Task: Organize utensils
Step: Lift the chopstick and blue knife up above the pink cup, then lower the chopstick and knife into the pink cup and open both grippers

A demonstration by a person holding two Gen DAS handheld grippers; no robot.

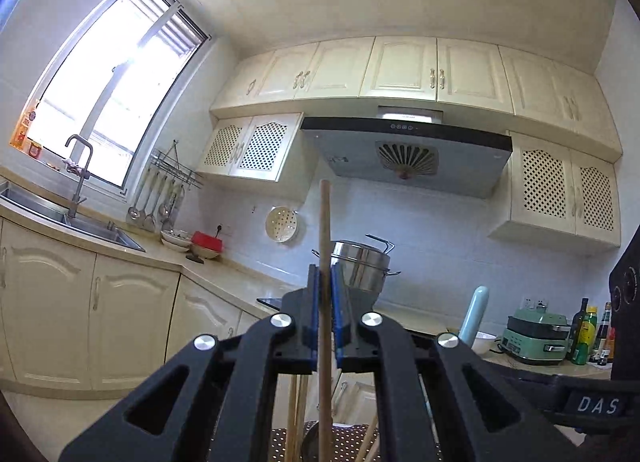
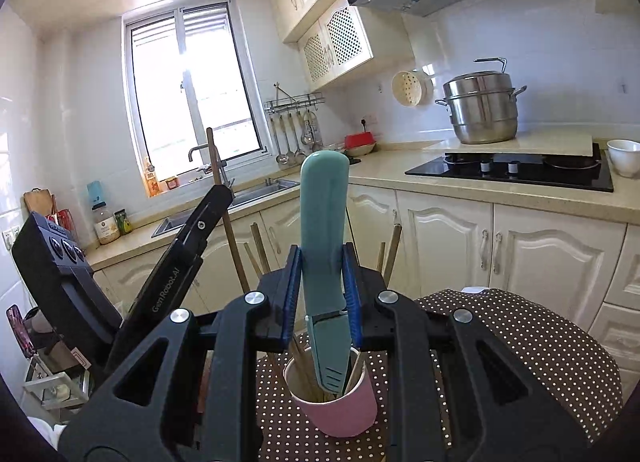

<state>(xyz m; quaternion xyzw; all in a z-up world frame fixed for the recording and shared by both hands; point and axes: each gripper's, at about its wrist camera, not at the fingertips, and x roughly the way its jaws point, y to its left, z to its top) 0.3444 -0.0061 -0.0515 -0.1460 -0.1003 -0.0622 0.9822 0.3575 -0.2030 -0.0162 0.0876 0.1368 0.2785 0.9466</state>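
My left gripper [image 1: 326, 274] is shut on a wooden chopstick [image 1: 325, 246] that stands upright between its blue pads. It shows in the right wrist view [image 2: 218, 190] at the left, holding that stick [image 2: 228, 222]. My right gripper [image 2: 322, 262] is shut on the handle of a teal knife in its sheath [image 2: 322, 230], its tip inside a pink cup [image 2: 340, 406]. The cup stands on a brown polka-dot cloth [image 2: 520, 342] and holds several more chopsticks [image 2: 302, 362]. The teal handle also shows in the left wrist view [image 1: 474, 314].
A counter with a sink [image 2: 256, 194], a black hob [image 2: 516, 170], a steel steamer pot [image 2: 482, 110] and a white bowl [image 2: 624, 156] runs behind. Ladles hang on a wall rack [image 2: 294, 134]. A green appliance [image 1: 536, 336] and bottles [image 1: 588, 332] stand at the right.
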